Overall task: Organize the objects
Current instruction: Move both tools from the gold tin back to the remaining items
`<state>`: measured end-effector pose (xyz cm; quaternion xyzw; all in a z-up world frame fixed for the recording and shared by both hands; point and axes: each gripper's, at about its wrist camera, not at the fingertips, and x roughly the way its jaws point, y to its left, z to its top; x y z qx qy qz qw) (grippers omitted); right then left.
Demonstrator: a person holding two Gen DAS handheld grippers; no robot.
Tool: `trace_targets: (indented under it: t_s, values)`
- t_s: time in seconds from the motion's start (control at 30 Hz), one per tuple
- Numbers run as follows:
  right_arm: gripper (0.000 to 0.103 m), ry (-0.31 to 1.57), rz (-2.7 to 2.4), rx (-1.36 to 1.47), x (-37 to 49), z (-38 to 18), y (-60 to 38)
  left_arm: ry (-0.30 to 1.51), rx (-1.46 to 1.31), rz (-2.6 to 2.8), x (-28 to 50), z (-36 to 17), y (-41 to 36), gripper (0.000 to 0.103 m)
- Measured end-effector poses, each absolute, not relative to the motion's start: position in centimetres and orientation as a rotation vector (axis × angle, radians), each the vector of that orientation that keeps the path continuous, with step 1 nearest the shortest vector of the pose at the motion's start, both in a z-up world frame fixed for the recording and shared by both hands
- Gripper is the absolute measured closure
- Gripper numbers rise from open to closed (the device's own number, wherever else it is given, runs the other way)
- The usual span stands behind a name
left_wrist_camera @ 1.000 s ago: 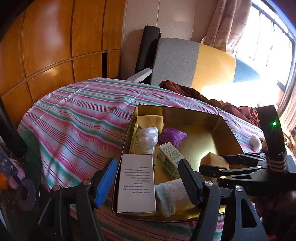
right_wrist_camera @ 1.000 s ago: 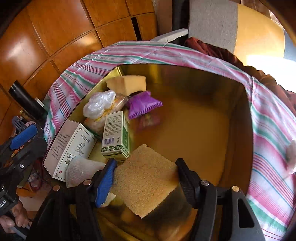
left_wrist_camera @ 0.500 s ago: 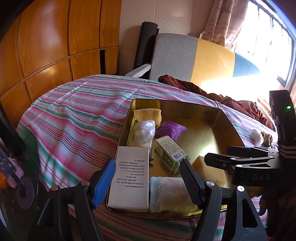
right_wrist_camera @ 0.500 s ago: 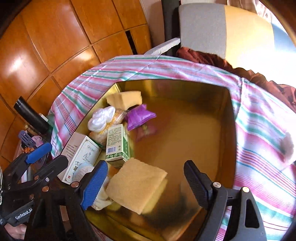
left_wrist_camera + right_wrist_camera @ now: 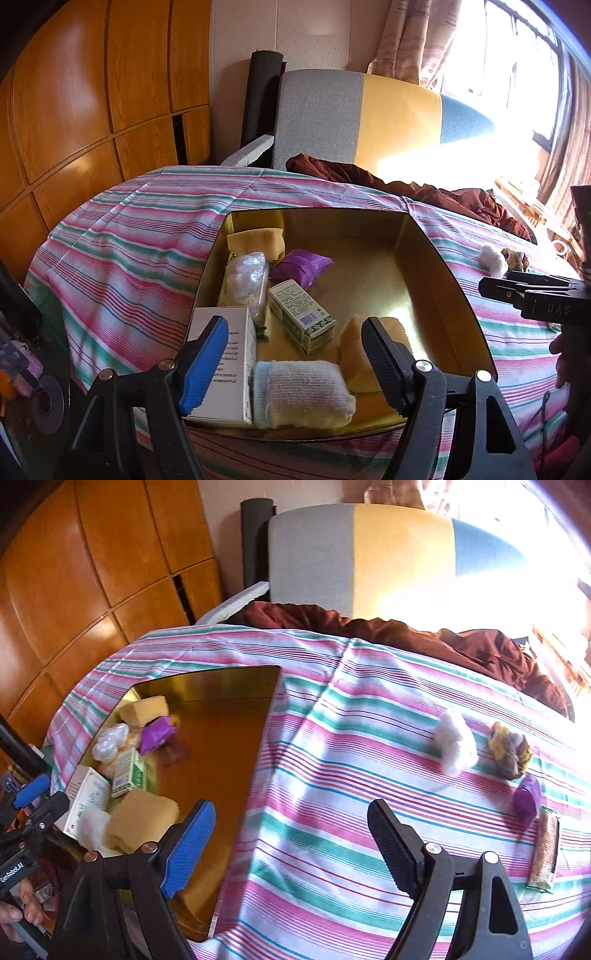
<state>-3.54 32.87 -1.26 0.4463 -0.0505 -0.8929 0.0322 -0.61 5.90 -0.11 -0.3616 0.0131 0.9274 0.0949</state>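
On the left gripper [image 5: 22,801] body "GenRobot.AI", on the right gripper [image 5: 291,845] "DAS", fingers of both parted, empty.

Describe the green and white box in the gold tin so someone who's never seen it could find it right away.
Start at the gold tin on the striped tablecloth. Among the things along its left side, the green and white box lies at a slant, just in front of the purple packet. It alone shows a barcode on its end.
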Motion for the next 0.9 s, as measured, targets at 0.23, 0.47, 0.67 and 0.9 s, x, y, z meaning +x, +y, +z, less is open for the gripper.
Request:
trace_targets:
  t_s: [0.23, 0.47, 0.67, 0.9]
  values:
    - [0.017, -0.182, -2.869, 1.463, -2.9, -1.1, 39.9, 0.113, -1.041, 2.686, -0.8, 0.4, 9.3, 0.027]
    - [0.017, -0.272, -3.025, 1.525, -2.3, -1.1, 47.7, 0.180, -1.008, 2.598, -1.3, 0.9, 13.5, 0.024]
    - [0.017, -0.674, -3.134, 1.683, -0.5, -3.2, 54.6, 0.210, -1.006, 2.487, -2.2, 1.3, 18.3, 0.024]
    - [0.017, -0.891, -3.129, 1.699, 1.0, -3.3, 57.0, 0.238, -0.996, 2.369, -2.5, 0.9, 25.0, 0.024]
